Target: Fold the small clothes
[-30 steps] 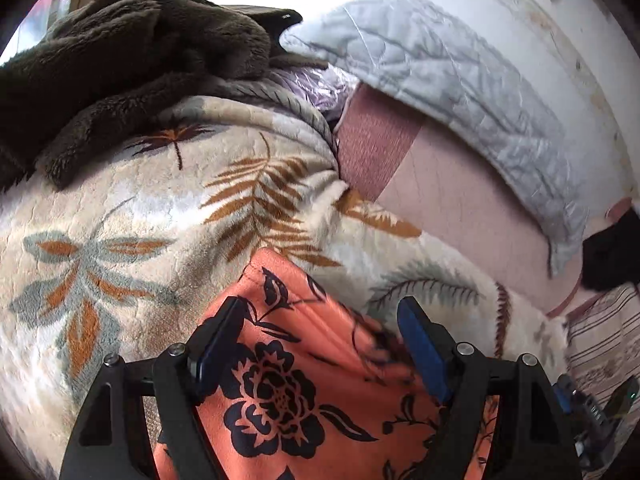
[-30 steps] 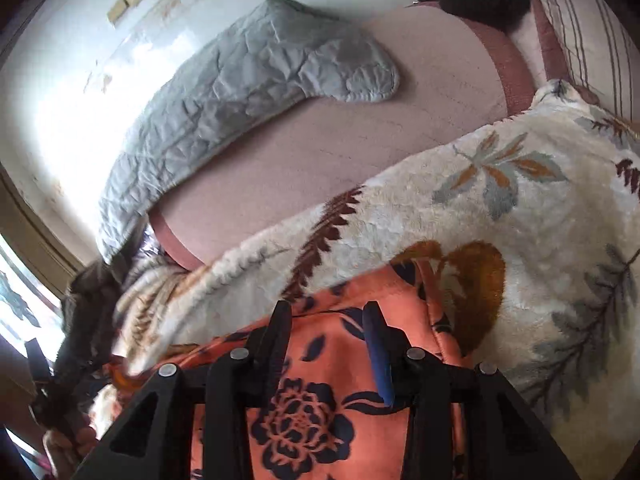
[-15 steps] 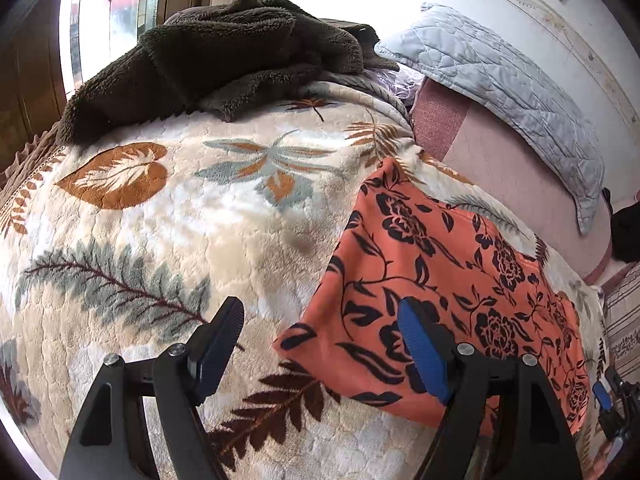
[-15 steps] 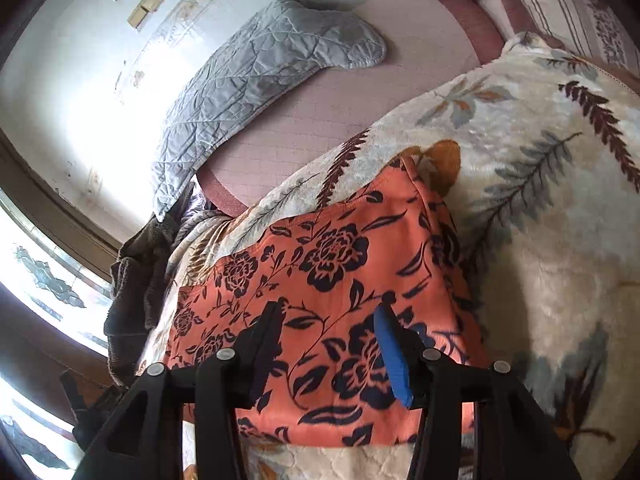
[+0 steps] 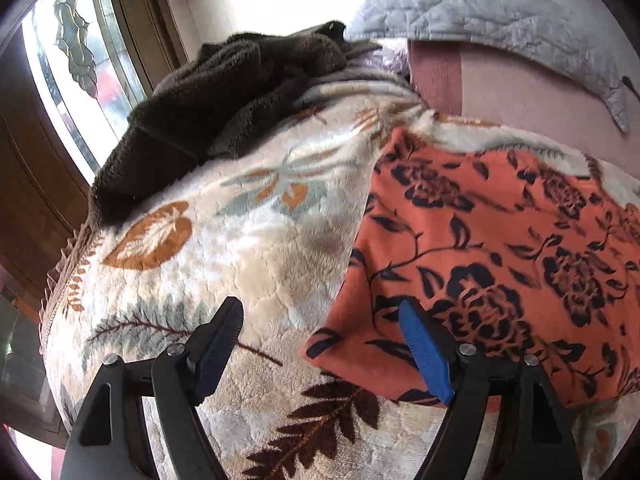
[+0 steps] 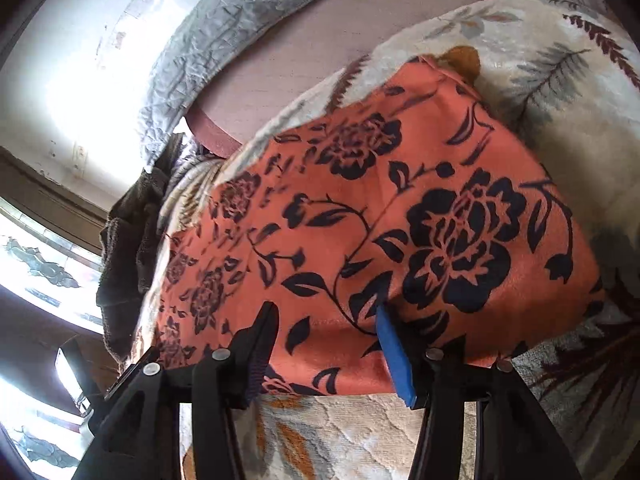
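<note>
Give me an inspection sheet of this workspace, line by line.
Surface: leaf-print blanket over a bed.
Job's things: orange floral garment lying flat on the blanket.
Clutter: brown fleece heaped at the blanket's far edge; grey quilt on the pink sheet.
Grippers: left gripper open, empty; right gripper open over the garment's near edge, jaws just been opening.
Cables: nothing seen.
Surroundings: window, white wall.

Two wrist cameras looking steeply down at a bed from close range.
The left view is facing the orange floral garment (image 5: 500, 240) from its left corner; the right view is sitting above its near edge. Both are sharing the garment, the leaf-print blanket (image 5: 248, 240) and the grey quilt (image 6: 248, 20).
</note>
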A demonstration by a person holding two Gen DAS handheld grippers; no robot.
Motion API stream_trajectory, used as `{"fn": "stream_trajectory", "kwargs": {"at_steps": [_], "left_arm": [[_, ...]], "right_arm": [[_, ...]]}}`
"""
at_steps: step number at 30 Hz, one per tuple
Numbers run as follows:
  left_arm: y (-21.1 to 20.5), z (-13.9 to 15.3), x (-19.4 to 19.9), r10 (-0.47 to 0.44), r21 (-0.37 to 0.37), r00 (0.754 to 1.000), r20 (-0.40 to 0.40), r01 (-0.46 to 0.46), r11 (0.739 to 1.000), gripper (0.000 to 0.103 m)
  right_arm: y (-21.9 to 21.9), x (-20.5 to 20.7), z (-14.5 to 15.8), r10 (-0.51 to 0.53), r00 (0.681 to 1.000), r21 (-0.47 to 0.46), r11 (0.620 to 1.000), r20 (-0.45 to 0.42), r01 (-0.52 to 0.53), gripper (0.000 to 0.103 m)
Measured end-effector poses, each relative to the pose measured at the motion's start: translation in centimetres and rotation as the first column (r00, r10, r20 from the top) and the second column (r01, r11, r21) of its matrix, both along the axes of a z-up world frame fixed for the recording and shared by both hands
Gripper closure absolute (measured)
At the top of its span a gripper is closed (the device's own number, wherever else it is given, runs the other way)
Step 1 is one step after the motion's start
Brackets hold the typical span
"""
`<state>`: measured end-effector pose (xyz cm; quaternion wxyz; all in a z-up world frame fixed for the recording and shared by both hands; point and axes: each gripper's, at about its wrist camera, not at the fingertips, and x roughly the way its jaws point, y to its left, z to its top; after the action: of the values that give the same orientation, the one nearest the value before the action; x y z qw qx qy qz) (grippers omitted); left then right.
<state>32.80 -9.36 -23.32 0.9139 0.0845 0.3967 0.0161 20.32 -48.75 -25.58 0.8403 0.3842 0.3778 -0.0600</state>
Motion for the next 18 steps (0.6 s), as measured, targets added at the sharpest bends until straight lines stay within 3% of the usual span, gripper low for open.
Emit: {"fn": "stream_trajectory", "kwargs": {"at_steps": [3, 6, 10, 12, 14, 18], "left_arm": [[-1.8, 2.6, -1.4, -0.084, -0.071, 0.993, 0.081, 0.089, 0.993, 0.022], [-4.4, 3.4, -2.1, -0.188, -0.154, 0.978, 0.095, 0.201, 0.967, 0.021], [-8.2, 1.5, -1.6, -0.241, -0.127, 0.971, -0.003, 0.239, 0.963, 0.017], [-9.6, -1.0, -0.5, -0.251, -0.082, 0.959, -0.130, 0.242, 0.967, 0.016], [-10.1, -3.7, 0.2, -0.227, -0.047, 0.946, -0.231, 0.222, 0.974, 0.016], [-9.5, -2.2, -0.6, -0.248, -0.083, 0.949, -0.193, 0.236, 0.968, 0.015]], "right_arm": [[0.5, -0.6, 2.2, 0.010, 0.995, -0.027, 1.000, 0.095, -0.007, 0.047], [0.9, -0.5, 3.2, 0.017, 0.987, -0.022, 1.000, 0.162, -0.014, 0.046], [0.5, 1.1, 0.9, 0.001, 0.995, 0.046, 0.999, 0.101, -0.006, 0.045], [-0.1, 1.9, -1.4, -0.011, 1.000, 0.079, 0.997, 0.019, 0.009, 0.045], [-0.6, 2.2, -2.4, -0.008, 1.000, 0.116, 0.993, 0.022, 0.006, 0.045], [-0.9, 1.2, -0.7, -0.009, 0.998, 0.141, 0.990, 0.068, -0.001, 0.044]]}}
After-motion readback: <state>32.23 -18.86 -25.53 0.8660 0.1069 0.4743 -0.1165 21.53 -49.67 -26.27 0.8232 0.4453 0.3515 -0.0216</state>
